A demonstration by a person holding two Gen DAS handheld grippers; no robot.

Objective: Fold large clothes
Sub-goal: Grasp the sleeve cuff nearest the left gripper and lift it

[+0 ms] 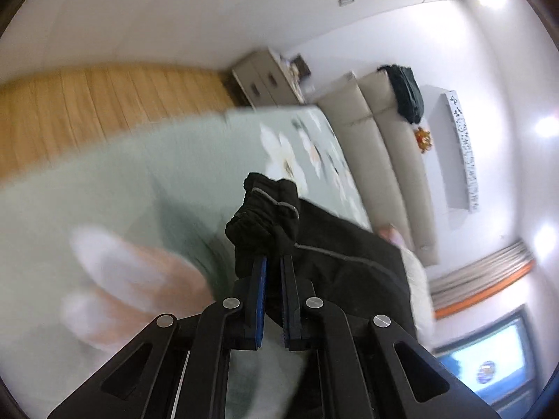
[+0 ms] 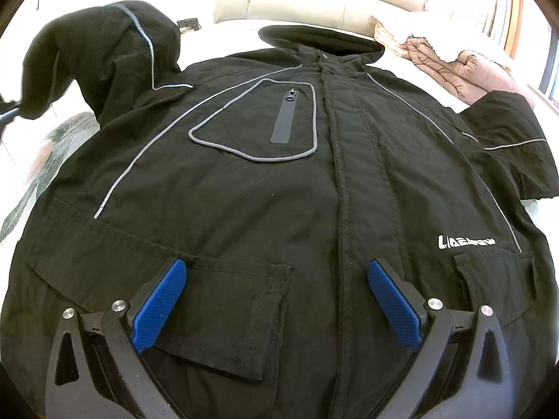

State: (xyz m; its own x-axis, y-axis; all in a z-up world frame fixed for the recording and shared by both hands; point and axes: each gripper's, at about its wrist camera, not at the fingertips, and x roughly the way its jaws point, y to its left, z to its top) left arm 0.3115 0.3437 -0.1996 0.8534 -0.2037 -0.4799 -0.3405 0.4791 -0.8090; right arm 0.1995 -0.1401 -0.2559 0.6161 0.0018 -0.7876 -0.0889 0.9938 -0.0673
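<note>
A large black jacket (image 2: 265,188) with grey piping lies front up on the bed, zipped, its collar at the far end. My right gripper (image 2: 276,272) hovers open just over the lower front, near a flap pocket, with nothing between its blue pads. In the right wrist view the jacket's left sleeve (image 2: 104,56) is lifted off the bed at the upper left. In the left wrist view my left gripper (image 1: 273,258) is shut on the bunched black sleeve cuff (image 1: 265,209) and holds it above the green floral bedsheet (image 1: 115,181).
A beige padded headboard (image 1: 380,139) runs along the bed's far side, with a dark garment (image 1: 407,90) draped over it. A folded pink quilt (image 2: 468,70) lies at the bed's right. Drawers (image 1: 265,80), wood floor (image 1: 104,104) and a lit screen (image 1: 489,359) lie beyond.
</note>
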